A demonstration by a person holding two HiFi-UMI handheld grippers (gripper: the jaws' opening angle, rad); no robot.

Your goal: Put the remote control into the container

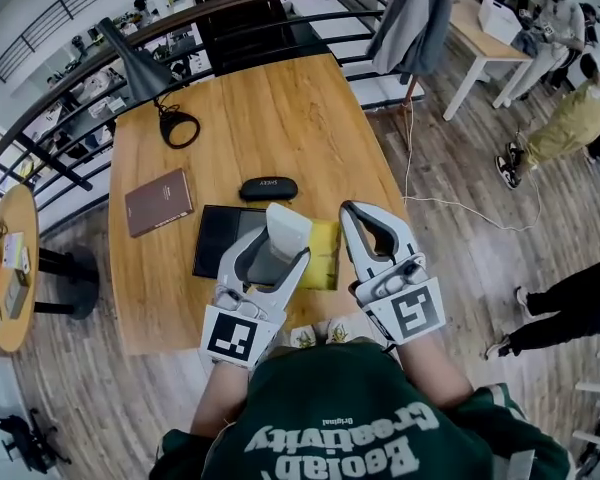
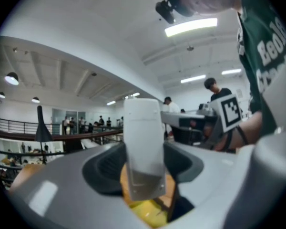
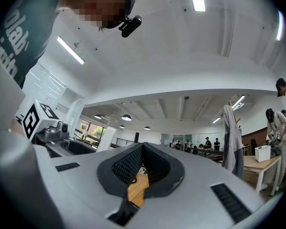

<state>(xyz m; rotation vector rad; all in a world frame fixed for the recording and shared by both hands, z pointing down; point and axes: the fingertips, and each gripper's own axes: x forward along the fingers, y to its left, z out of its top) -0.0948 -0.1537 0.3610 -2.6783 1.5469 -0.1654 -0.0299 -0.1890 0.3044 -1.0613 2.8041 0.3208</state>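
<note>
Below and ahead of both pairs of jaws, a long wooden surface (image 1: 280, 118). Over its near edge, the left gripper (image 2: 143, 167) and the right gripper (image 1: 355, 211), side by side and apart. Far ahead of the left jaws and off to their left, a black desk lamp (image 1: 145, 73). Under the left jaws, a flat black pad (image 1: 218, 240). Further left, well clear of the jaws, a brown notebook (image 1: 158, 202).

Between the two pairs of jaws and lower down, a yellow container (image 1: 323, 253), just beside the pad's right edge. Clamped in the left jaws, a white remote control (image 1: 288, 228): jaws drawn in narrow on its two long sides, the upper end reaching well past the jaw tips. Beneath its lower end, in the left gripper view, the yellow of the container.

Right jaws closed tip to tip, with only a sliver of wood showing through the gap behind the tips. Just ahead of the left jaws, a small black case (image 1: 268, 188), lying flat.
</note>
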